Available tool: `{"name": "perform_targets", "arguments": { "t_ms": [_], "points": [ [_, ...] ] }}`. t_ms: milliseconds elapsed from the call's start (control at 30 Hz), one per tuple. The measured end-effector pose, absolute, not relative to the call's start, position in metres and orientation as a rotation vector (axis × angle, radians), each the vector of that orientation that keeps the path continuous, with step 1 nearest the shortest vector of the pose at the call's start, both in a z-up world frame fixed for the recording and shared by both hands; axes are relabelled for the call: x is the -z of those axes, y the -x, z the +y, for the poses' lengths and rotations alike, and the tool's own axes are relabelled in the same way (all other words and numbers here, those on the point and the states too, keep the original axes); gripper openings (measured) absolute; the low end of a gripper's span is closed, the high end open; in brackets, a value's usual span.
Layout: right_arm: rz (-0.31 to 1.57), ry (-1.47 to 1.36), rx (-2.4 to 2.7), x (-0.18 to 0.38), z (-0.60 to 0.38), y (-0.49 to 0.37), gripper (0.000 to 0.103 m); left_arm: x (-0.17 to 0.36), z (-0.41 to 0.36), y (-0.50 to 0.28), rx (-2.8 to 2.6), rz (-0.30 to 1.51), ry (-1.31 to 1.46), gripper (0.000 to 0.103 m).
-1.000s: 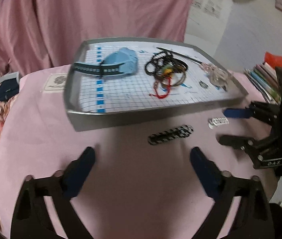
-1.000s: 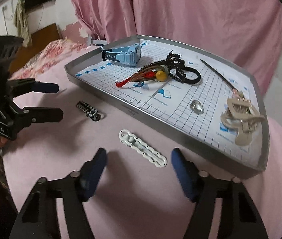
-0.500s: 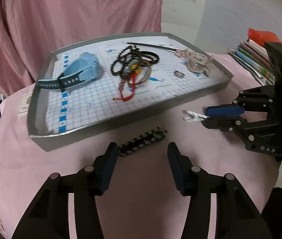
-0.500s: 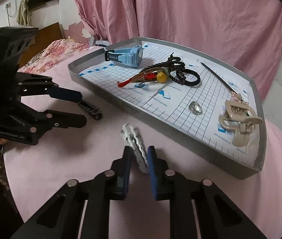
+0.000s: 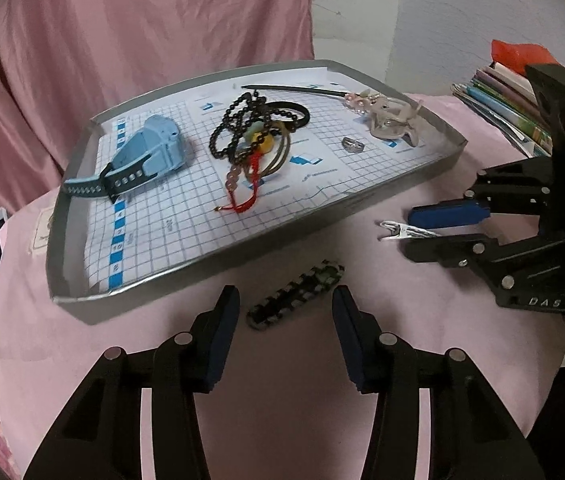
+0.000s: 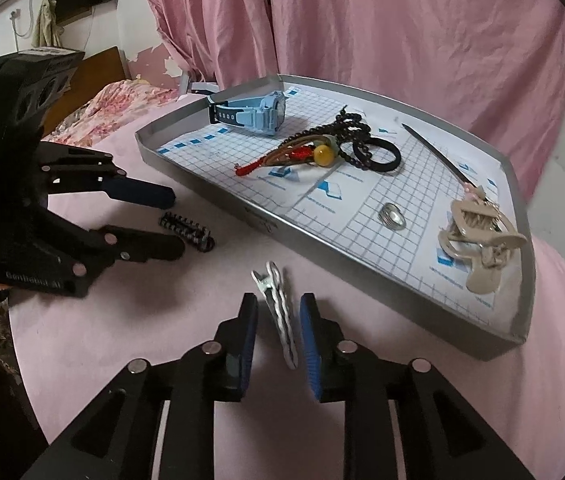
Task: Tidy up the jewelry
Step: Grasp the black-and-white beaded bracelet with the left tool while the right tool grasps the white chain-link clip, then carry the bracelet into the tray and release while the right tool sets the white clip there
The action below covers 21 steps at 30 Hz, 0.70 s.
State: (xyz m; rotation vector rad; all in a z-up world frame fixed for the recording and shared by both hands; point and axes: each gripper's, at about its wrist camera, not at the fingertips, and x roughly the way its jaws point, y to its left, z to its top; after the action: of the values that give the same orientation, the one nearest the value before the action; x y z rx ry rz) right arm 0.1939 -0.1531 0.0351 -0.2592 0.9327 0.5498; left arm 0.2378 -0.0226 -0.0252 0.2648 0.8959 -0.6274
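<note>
Grey tray (image 6: 518,264) at frame centre already holds watch, beads, ring and claw clip; my right gripper (image 6: 278,330) pinches the white hair clip (image 6: 278,312), left gripper (image 5: 284,326) wide open around the checkered clip (image 5: 296,294), both still off-tray.

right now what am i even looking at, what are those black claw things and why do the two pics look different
Those claws are hand-held two-finger grippers, one in each of a person's hands, each with a fisheye camera looking along its fingers. So the two pictures show one scene from two sides.

The left gripper is open around a black-and-white checked hair clip lying on the pink cloth. The right gripper has a white hair clip standing on edge between its fingers; whether it is squeezed tight is unclear.

The grey tray holds a blue watch, tangled bead bracelets, a hair stick, a ring and a beige claw clip.
</note>
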Motion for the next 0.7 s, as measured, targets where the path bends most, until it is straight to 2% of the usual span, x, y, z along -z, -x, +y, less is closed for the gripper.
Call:
{"name": "perform_targets", "arguments": {
  "t_ms": [33, 133, 200, 333, 700],
  "points": [
    [0.931, 0.259, -0.549, -0.035, -0.152, -0.194, 0.021, 0.025, -0.023, -0.238, 0.629, 0.897, -0.265, 0.041],
    [0.93, 0.261, -0.545, -0.035, -0.152, -0.193, 0.021, 0.025, -0.027, -0.233, 0.628, 0.892, -0.277, 0.021],
    [0.931, 0.255, -0.546, -0.035, -0.153, -0.191, 0.02, 0.025, -0.027, -0.229, 0.633, 0.894, -0.266, 0.016],
    [0.932, 0.252, -0.55, -0.035, -0.155, -0.186, 0.017, 0.024, -0.032, -0.22, 0.641, 0.889, -0.265, 0.013],
    [0.935, 0.237, -0.522, -0.036, -0.159, -0.19, 0.017, 0.024, -0.051, -0.227, 0.624, 0.878, -0.285, 0.013]
  ]
}}
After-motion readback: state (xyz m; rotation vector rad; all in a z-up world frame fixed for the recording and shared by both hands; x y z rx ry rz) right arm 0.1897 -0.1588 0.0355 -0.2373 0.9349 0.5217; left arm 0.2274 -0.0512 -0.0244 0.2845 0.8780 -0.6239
